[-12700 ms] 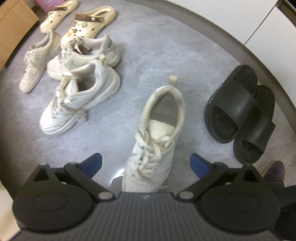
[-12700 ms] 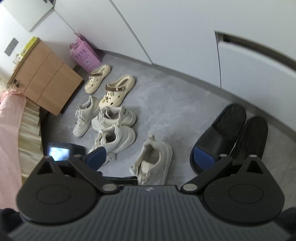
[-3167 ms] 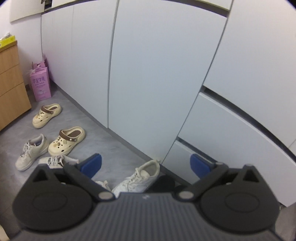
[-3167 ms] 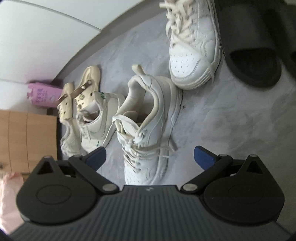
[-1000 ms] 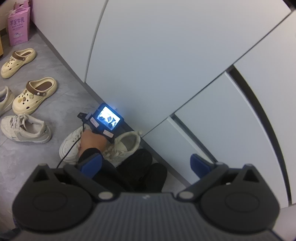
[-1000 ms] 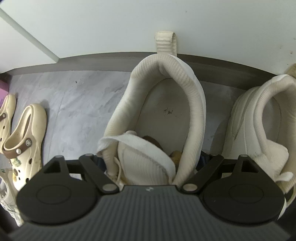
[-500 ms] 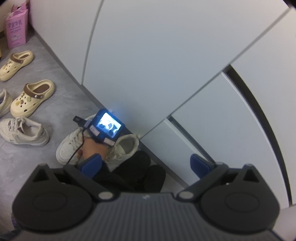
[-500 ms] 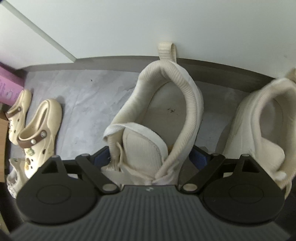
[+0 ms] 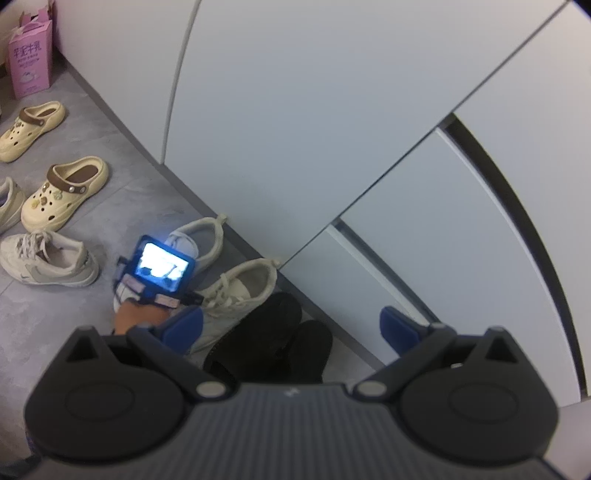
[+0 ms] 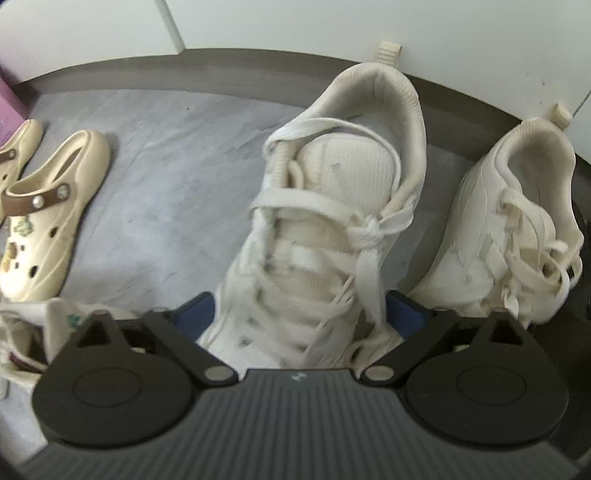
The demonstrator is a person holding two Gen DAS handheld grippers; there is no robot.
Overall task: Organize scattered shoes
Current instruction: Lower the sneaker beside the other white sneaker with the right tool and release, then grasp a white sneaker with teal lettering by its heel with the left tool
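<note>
a: where is the right tool (image 10: 300, 308)?

b: low in the frame of its own view, its blue fingers (image 10: 194, 308) spread either side of a white sneaker (image 10: 325, 221). whether the pads touch the shoe's sides i cannot tell; they sit very close.

a: and that sneaker?

b: on the grey floor (image 10: 166, 166), heel toward the white cabinet (image 10: 295, 22). its mate (image 10: 509, 221) stands just beside it at the right of the frame. a cream clog (image 10: 51, 214) lies at the left edge.

a: the left tool (image 9: 291, 325)?

b: spread wide, holding nothing, up above the floor. its view shows the sneaker pair at lower centre, black slides (image 9: 269, 332) beside them, and a hand (image 9: 138, 317) gripping the other tool with its lit screen (image 9: 160, 264).
</note>
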